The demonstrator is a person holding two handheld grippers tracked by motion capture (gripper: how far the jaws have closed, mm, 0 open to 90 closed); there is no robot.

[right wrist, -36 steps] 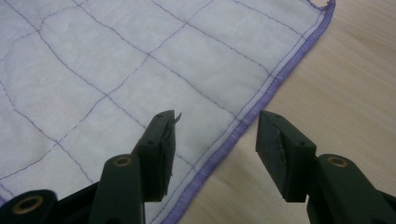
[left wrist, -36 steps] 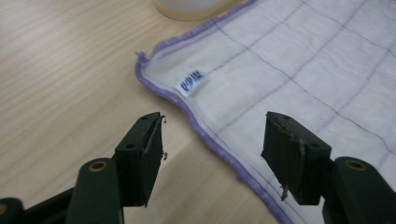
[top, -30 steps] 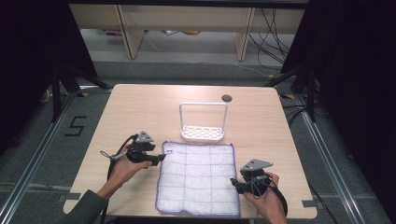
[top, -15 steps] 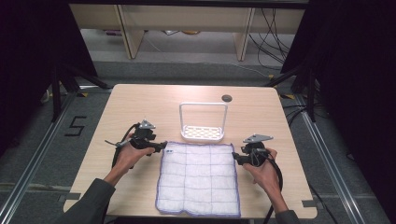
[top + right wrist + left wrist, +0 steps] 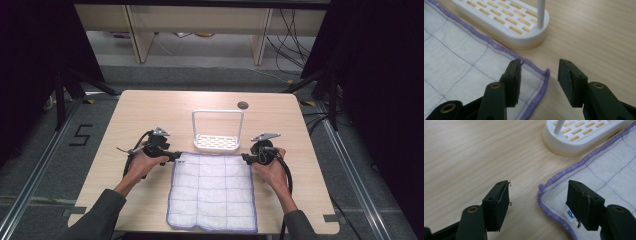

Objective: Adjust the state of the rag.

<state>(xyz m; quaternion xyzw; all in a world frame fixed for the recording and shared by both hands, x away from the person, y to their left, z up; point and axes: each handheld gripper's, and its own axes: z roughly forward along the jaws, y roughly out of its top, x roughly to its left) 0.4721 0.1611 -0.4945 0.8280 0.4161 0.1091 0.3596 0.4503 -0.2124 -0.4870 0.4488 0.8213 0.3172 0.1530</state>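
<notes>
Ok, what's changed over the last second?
Both hand-held grippers moved up the cloth's sides to its far corners: left, right. Each straddles its corner with open jaws, not yet gripping; the right's have just been closing. Cloth and white rack stayed put.

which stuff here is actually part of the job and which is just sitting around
In the job:
- white quilted cloth, purple-edged, flat on the table
- left gripper, open at its far left corner
- right gripper, open at its far right corner, jaws just been closing

Lying about:
- white slotted rack, just beyond the cloth
- dark round spot in the tabletop
</notes>
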